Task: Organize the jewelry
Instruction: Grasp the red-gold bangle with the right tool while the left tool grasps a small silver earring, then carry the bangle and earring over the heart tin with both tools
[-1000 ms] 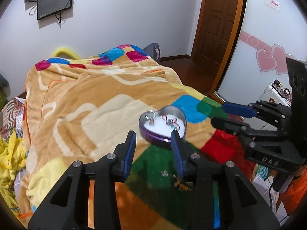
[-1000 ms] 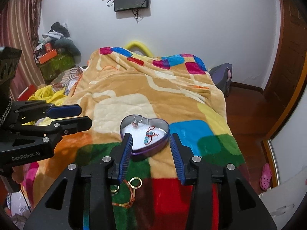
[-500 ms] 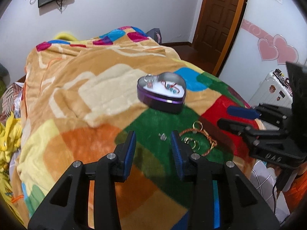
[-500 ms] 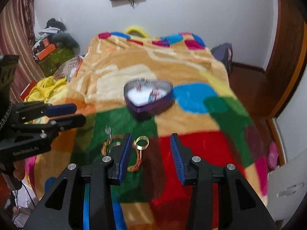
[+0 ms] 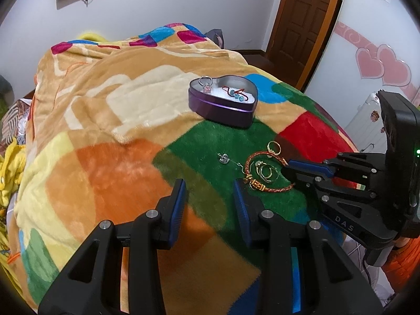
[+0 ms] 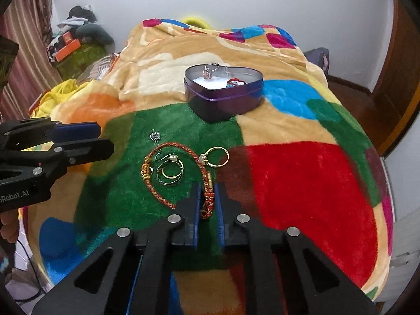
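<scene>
A purple heart-shaped tin (image 5: 221, 107) (image 6: 223, 97) stands on the bed blanket and holds a silver ring and a red beaded bracelet. On the green patch lie a red-gold braided bracelet (image 6: 178, 147) (image 5: 265, 155), gold hoop earrings (image 6: 170, 172), a gold ring (image 6: 215, 156) and a small silver charm (image 6: 155, 136) (image 5: 224, 158). My right gripper (image 6: 208, 194) is narrowed around the bracelet's near end. My left gripper (image 5: 208, 191) is open and empty, just left of the jewelry.
The patchwork blanket (image 5: 105, 110) covers the whole bed and drops off at the near and right edges. Clutter and clothes (image 6: 78, 44) sit at the left wall. A brown door (image 5: 307, 18) is at the back right.
Both grippers pulled back from the tin and lowered toward the loose jewelry. The right gripper's jaws went from wide open to closed around the braided bracelet's end.
</scene>
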Demonstrator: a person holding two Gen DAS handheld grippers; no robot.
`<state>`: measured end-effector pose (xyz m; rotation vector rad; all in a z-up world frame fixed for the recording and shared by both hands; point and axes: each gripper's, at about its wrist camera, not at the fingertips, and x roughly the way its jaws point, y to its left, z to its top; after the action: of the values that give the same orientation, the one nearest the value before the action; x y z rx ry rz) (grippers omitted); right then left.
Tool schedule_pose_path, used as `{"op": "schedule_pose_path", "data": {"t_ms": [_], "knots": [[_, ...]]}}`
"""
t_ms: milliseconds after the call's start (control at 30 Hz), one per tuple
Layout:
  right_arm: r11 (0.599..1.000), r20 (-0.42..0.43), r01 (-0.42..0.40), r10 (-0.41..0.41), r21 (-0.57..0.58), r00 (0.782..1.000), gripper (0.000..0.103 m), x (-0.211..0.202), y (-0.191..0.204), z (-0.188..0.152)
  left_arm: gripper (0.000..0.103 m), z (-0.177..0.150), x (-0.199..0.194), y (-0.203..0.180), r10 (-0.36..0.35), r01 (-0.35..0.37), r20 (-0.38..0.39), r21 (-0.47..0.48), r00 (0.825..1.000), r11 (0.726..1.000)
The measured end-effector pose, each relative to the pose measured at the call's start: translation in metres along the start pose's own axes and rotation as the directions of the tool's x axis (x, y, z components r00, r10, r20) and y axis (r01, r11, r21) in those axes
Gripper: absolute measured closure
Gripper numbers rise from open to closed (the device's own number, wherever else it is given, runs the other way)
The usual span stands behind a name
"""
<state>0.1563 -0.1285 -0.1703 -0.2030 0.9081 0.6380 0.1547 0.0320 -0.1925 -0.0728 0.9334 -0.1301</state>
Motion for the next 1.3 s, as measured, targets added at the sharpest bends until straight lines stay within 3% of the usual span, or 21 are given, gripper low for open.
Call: {"op": "schedule_pose_path", "data": {"t_ms": [567, 633, 800, 900, 1300], "knots": [[0.996, 0.189, 0.007, -0.023, 0.086, 0.982, 0.096, -0.052, -0.021, 0.021, 0.067, 0.001, 0.017, -0.023, -0.076, 0.077, -0.041, 0.026, 0.996, 0.997], [0.995, 0.197, 0.007, -0.027, 0.099, 0.98, 0.096, -0.053, -0.026, 0.02, 0.076, 0.001, 0.021, -0.027, -0.077, 0.079, -0.05, 0.042, 0.996, 0.996], [0.994, 0.195, 0.015, -0.037, 0.113, 0.98, 0.096, -0.053, -0.033, 0.02, 0.083, 0.0, 0.032, -0.031, -0.07, 0.073, -0.065, 0.049, 0.995, 0.996], [0.994, 0.197, 0.017, -0.039, 0.112, 0.98, 0.096, -0.054, -0.034, 0.021, 0.094, 0.0, 0.032, -0.03, -0.077, 0.08, -0.061, 0.045, 0.995, 0.996], [0.994, 0.24, 0.016, -0.043, 0.112, 0.97, 0.096, -0.061, -0.035, 0.034, 0.094, 0.017, 0.006, -0.017, -0.054, 0.054, 0.018, 0.019, 0.998, 0.998]]}}
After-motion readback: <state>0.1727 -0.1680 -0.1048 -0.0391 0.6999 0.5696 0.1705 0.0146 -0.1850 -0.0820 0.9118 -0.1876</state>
